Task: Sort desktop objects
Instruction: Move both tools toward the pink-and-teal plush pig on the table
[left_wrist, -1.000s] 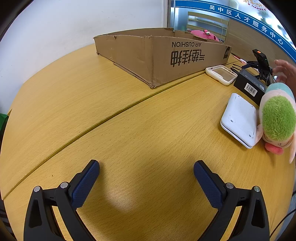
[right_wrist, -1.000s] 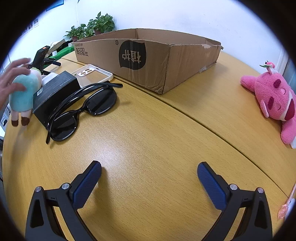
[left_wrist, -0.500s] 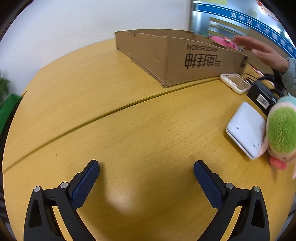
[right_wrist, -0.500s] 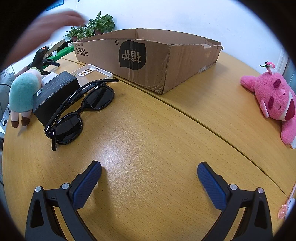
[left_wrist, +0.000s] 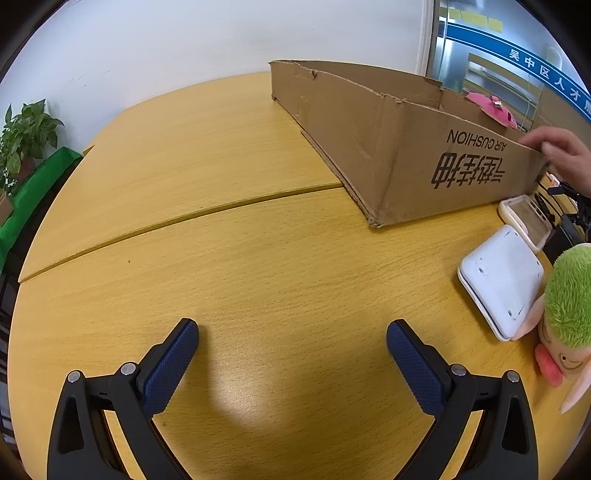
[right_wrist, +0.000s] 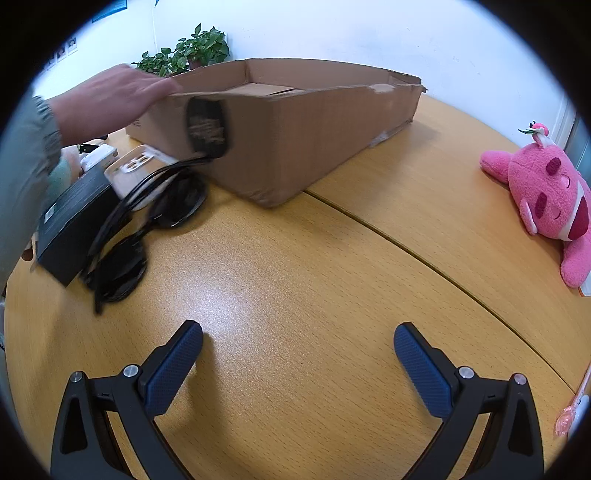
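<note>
A shallow cardboard box (left_wrist: 388, 147) (right_wrist: 295, 129) lies on the wooden table (left_wrist: 258, 258); a bare hand (right_wrist: 110, 99) (left_wrist: 561, 155) grips its corner. Black sunglasses (right_wrist: 147, 229), a black box (right_wrist: 74, 221) and a phone case (right_wrist: 140, 166) lie left in the right wrist view; a pink plush (right_wrist: 546, 199) lies right. In the left wrist view a white device (left_wrist: 502, 280), a phone case (left_wrist: 524, 218) and a green-haired plush (left_wrist: 565, 317) lie right. My left gripper (left_wrist: 291, 354) and right gripper (right_wrist: 297, 354) are open, empty, over bare table.
A potted plant (left_wrist: 26, 136) (right_wrist: 184, 51) stands beyond the table by the white wall. A pink spoon-like item (right_wrist: 569, 417) lies at the table's right edge. A pink plush (left_wrist: 491, 107) peeks over the box's far wall.
The hand left the plush and took hold of the cardboard box, which has shifted and pushed the sunglasses. The left gripper's view has swung left; the right gripper has stayed put.
</note>
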